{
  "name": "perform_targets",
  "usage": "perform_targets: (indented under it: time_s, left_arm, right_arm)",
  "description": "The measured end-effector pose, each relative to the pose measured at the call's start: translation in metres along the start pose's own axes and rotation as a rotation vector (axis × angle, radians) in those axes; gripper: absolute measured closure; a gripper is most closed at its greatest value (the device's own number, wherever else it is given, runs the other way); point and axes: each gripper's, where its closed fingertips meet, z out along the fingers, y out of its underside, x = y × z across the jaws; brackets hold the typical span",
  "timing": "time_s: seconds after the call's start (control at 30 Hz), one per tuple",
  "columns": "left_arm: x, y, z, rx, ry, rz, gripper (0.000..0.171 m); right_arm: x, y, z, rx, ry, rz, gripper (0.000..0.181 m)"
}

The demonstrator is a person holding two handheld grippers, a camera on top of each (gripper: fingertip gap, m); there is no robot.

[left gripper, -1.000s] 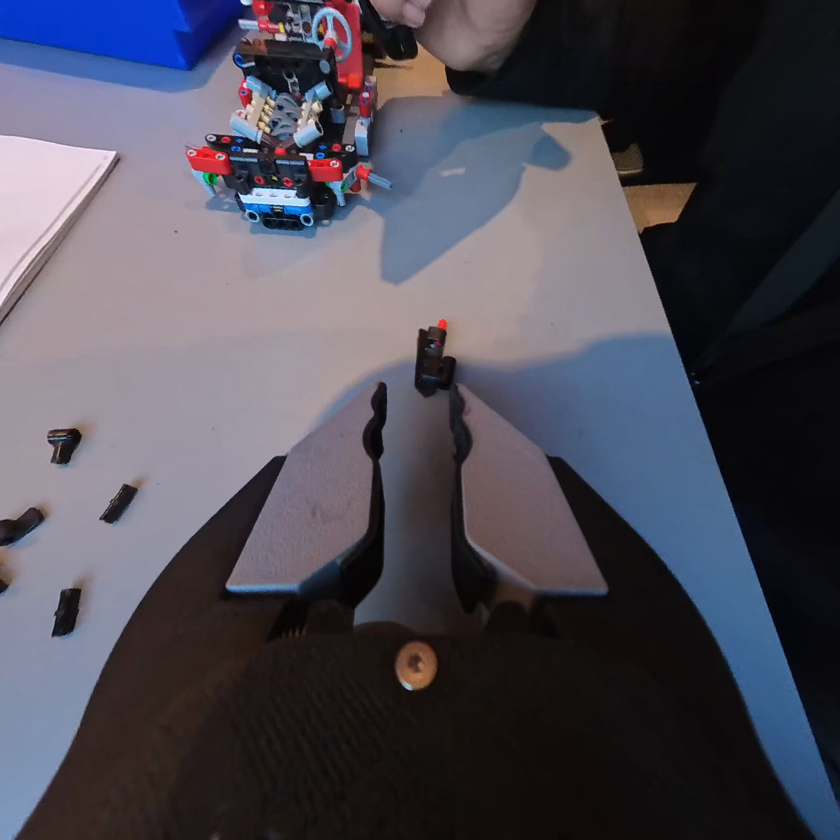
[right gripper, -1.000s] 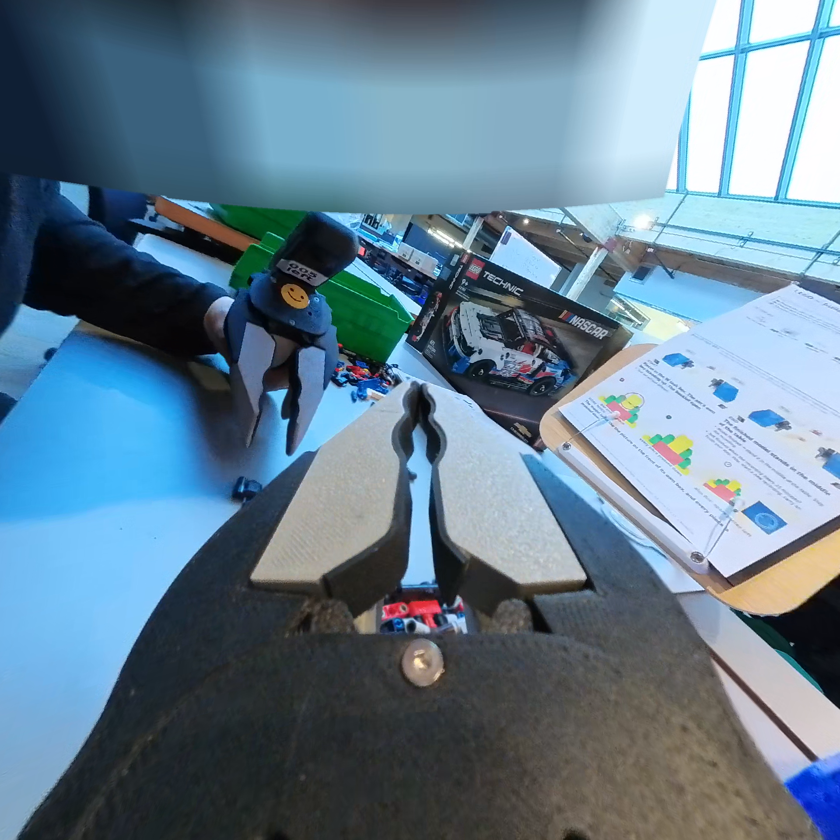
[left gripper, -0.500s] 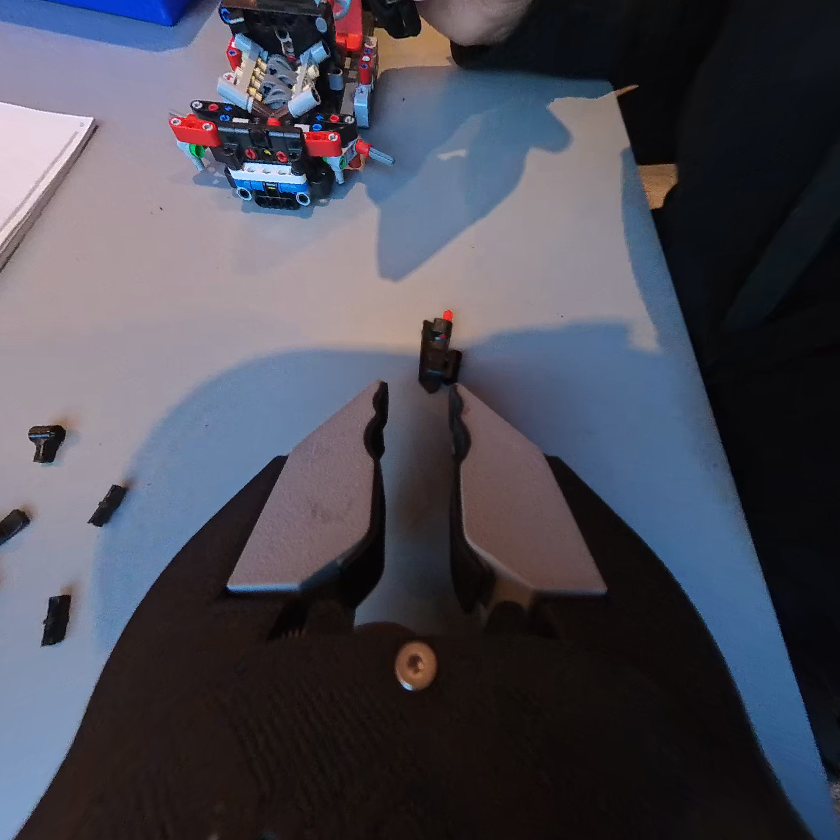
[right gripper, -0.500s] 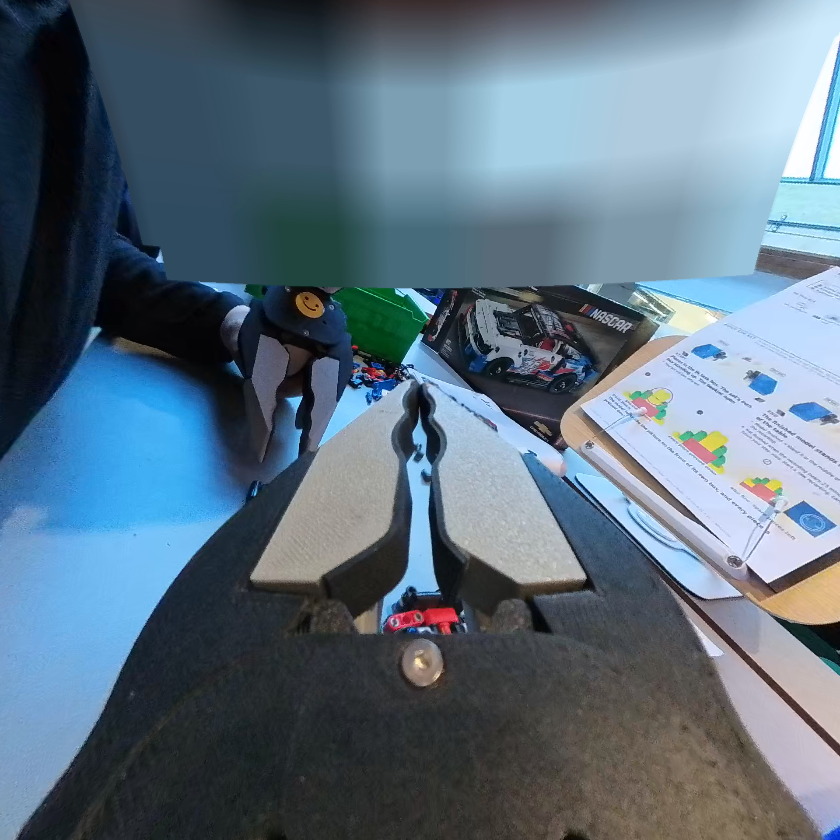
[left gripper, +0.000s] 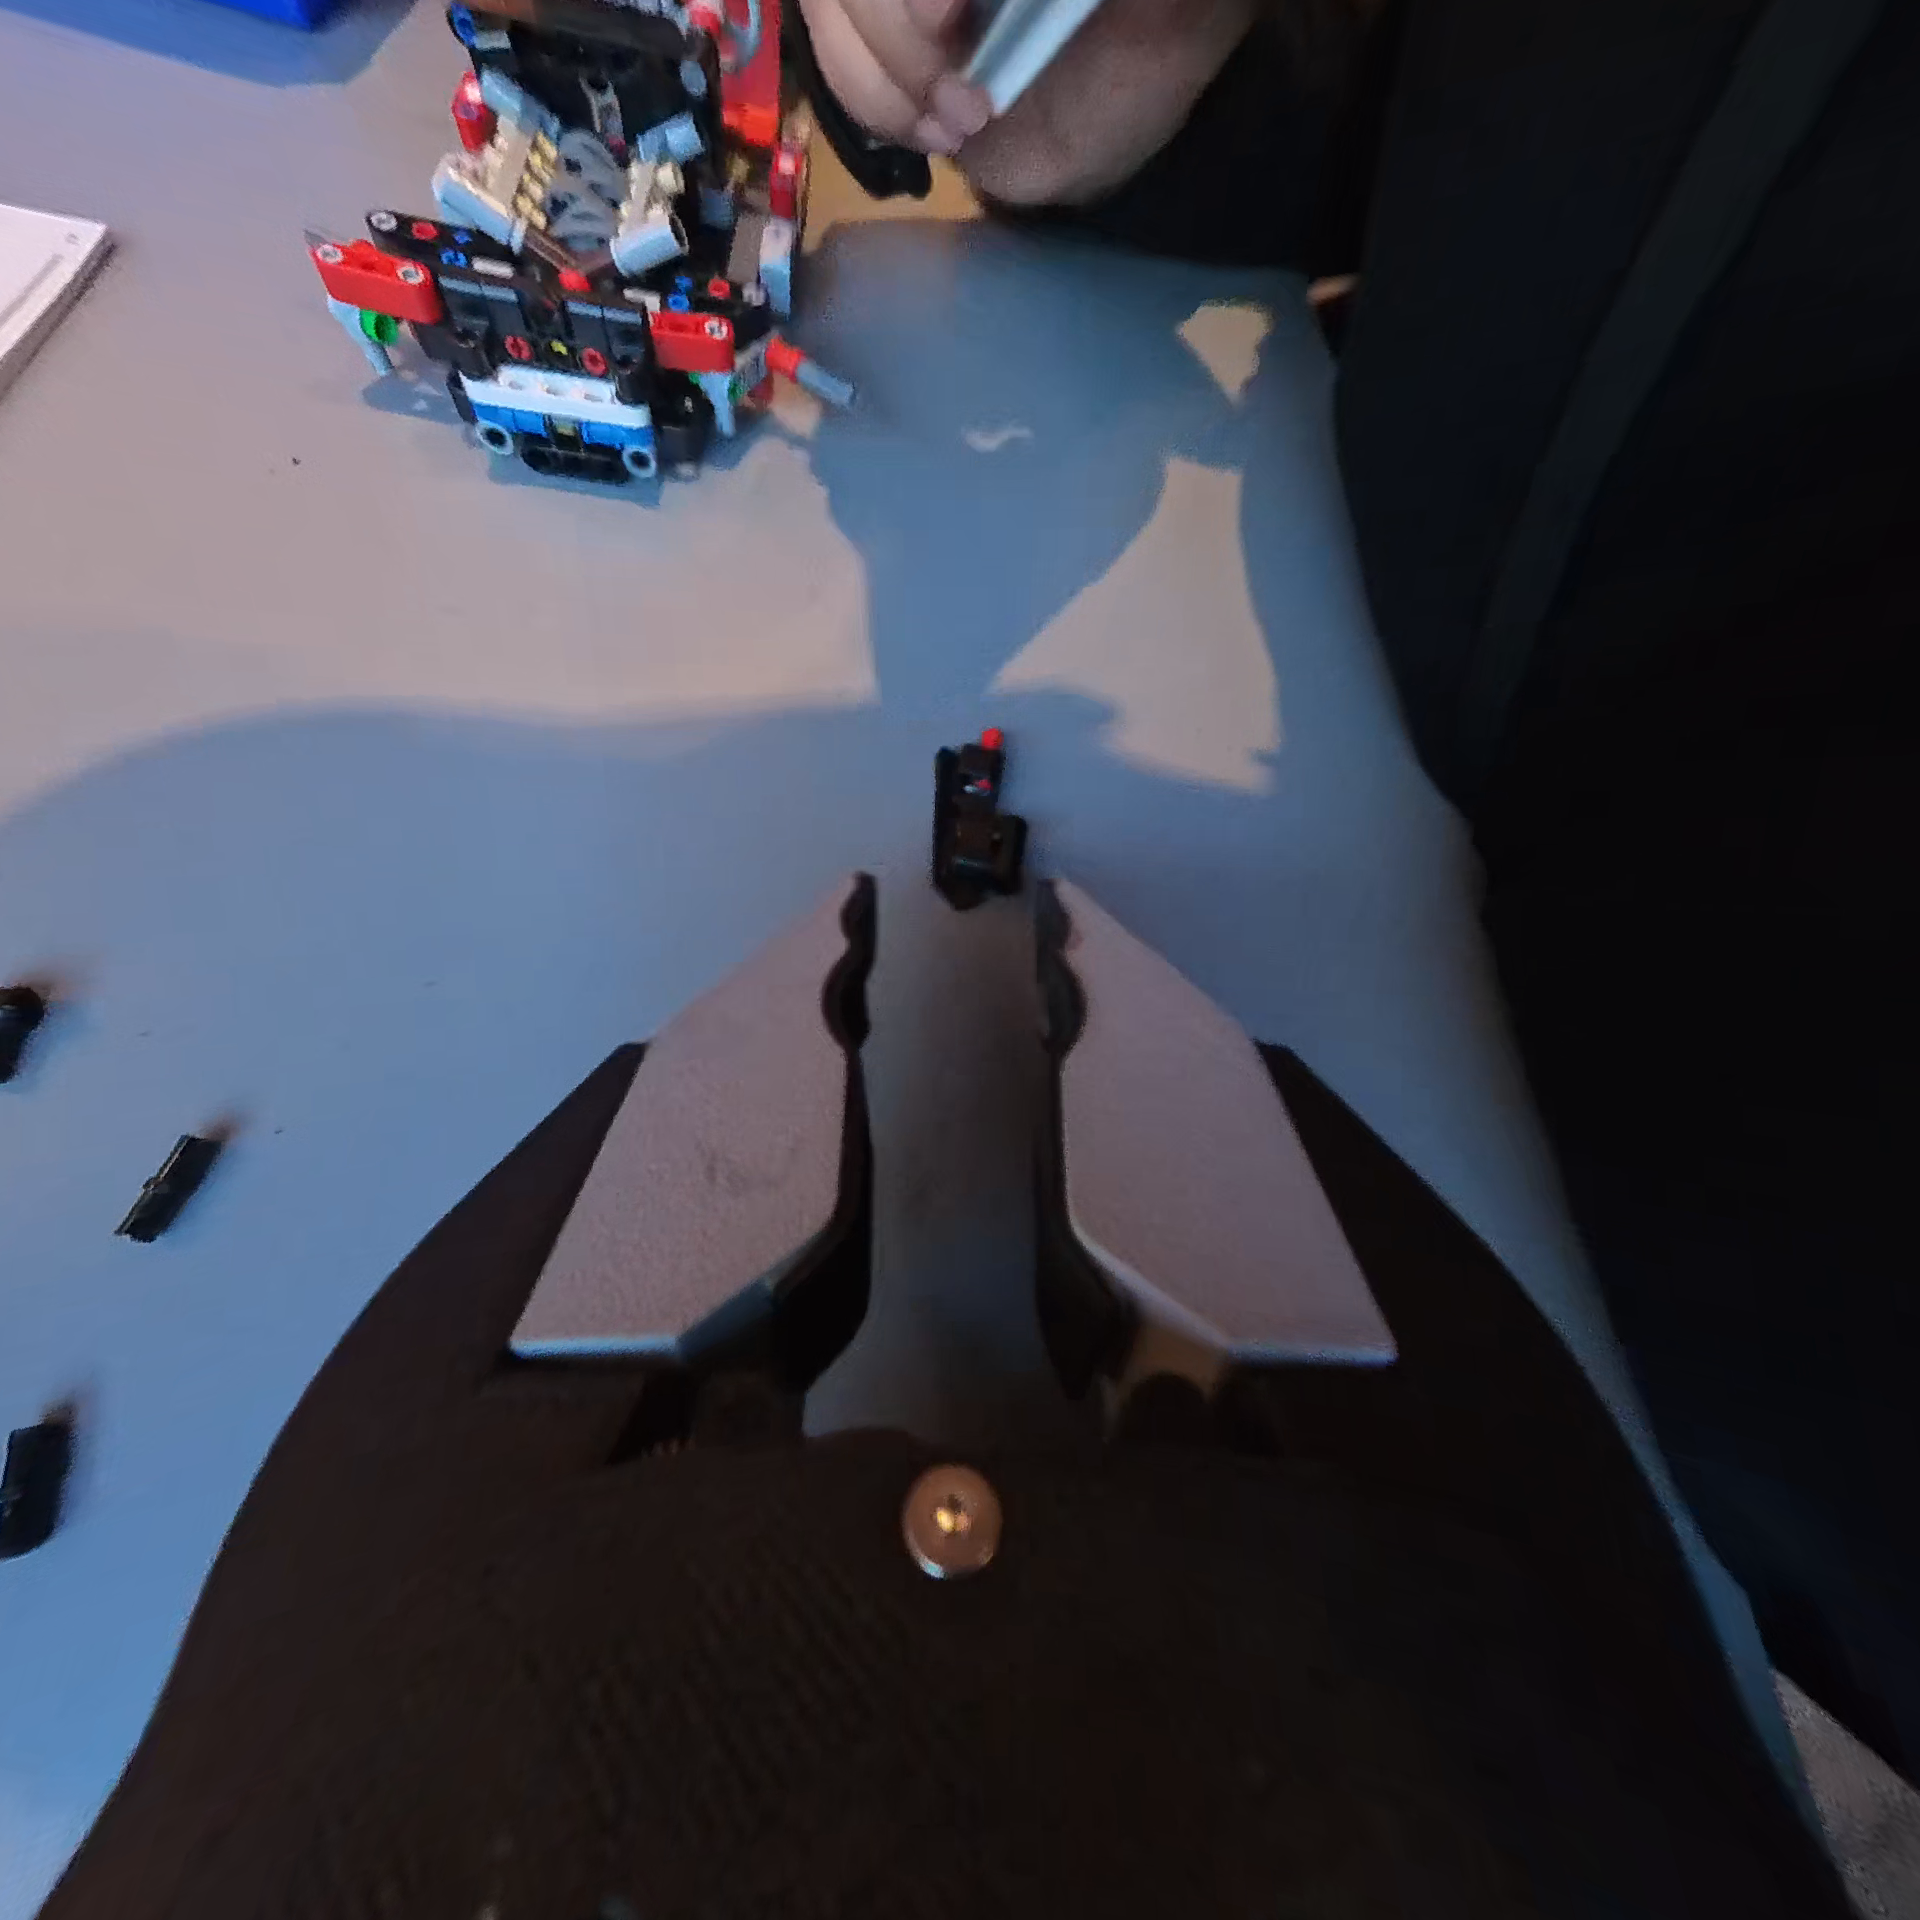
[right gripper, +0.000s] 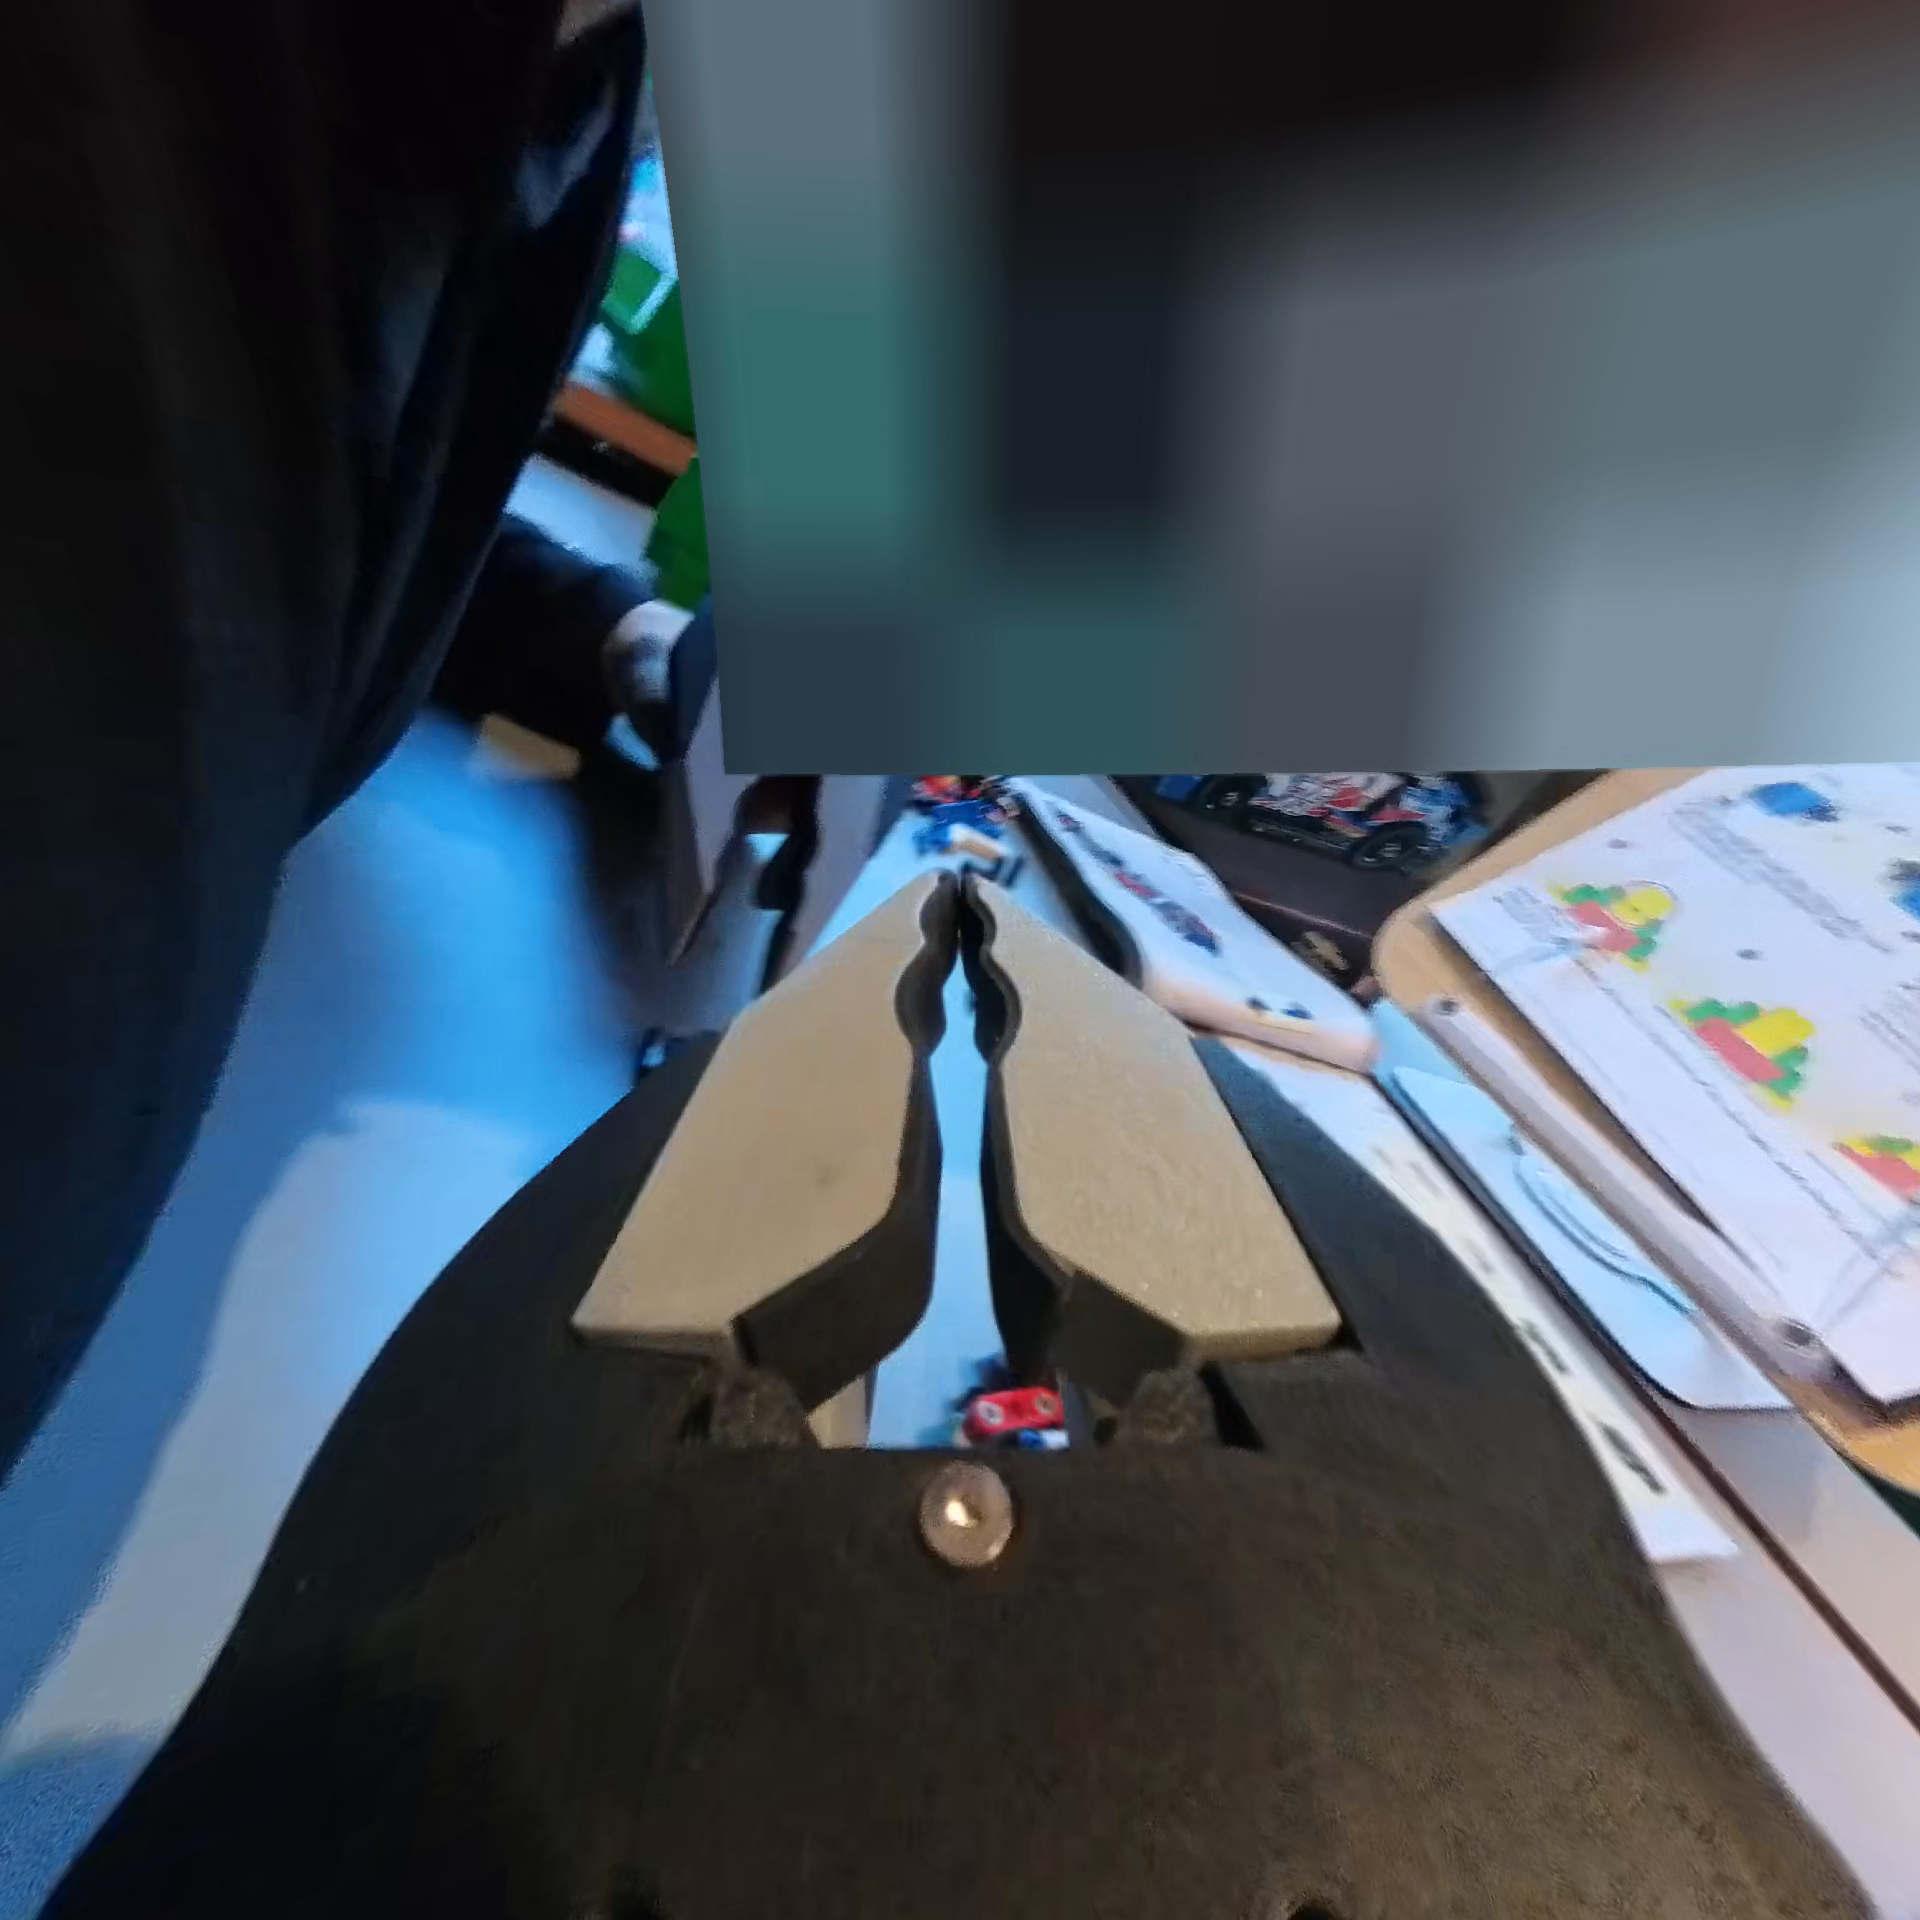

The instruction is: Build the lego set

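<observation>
Left gripper [left gripper: 948,894] hangs low over the grey table [left gripper: 436,644] with its jaws spread apart and nothing between them. Just ahead of its fingertips lies a small black lego sub-assembly [left gripper: 975,826] with a red pin at its far end, sitting on the table slightly right of the centre line between the two fingers, near the right fingertip and not touched by either.

Farther off, toward the upper left of the left wrist view, stands the partly built lego model [left gripper: 577,281], a black, red, grey and blue chassis with a white and blue block at its near end. Right beside its far right side a hand [left gripper: 997,104] shows at the top edge, holding something grey that is too blurred to name. Several loose black lego pieces [left gripper: 166,1184] lie scattered on the table at the left edge, well apart from the sub-assembly. A white booklet corner [left gripper: 42,281] shows at the far left.

Right gripper [right gripper: 958,902] is raised and tilted, its jaws closed to touching at the tips with nothing visible between them. Beyond it lie a sheet of printed building instructions [right gripper: 1683,1029] on a wooden board, a dark lego box [right gripper: 1309,831] and a heap of small coloured bricks [right gripper: 961,810]. A dark sleeve [right gripper: 239,520] fills the left side.
</observation>
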Motion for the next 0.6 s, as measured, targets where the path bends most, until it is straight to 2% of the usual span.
perform_targets:
  time_s: [0.1,0.17,0.2,0.27,0.33,0.43,0.6]
  left_arm:
    - [-0.002,0.013,0.011,-0.111,-0.057,0.053,0.130]
    - [-0.009,0.012,0.013,-0.116,-0.119,0.085,0.131]
    - [-0.010,0.011,0.013,-0.116,-0.134,0.087,0.135]
    - [-0.014,0.011,0.013,-0.115,-0.150,0.078,0.141]
    - [-0.016,0.011,0.013,-0.115,-0.168,0.077,0.143]
    - [-0.022,0.010,0.012,-0.113,-0.204,0.070,0.133]
    - [-0.027,0.009,0.012,-0.111,-0.223,0.051,0.135]
  right_arm:
    - [-0.028,0.012,0.012,-0.073,-0.146,0.061,0.181]
    - [-0.042,0.026,0.018,-0.146,-0.229,0.135,0.181]
    - [-0.046,0.033,0.020,-0.186,-0.242,0.160,0.180]
    - [-0.053,0.049,0.024,-0.282,-0.268,0.182,0.164]
    - [-0.054,0.058,0.027,-0.340,-0.251,0.168,0.165]
    - [-0.056,0.064,0.028,-0.382,-0.256,0.181,0.161]
    - [-0.063,0.073,0.029,-0.440,-0.289,0.190,0.159]
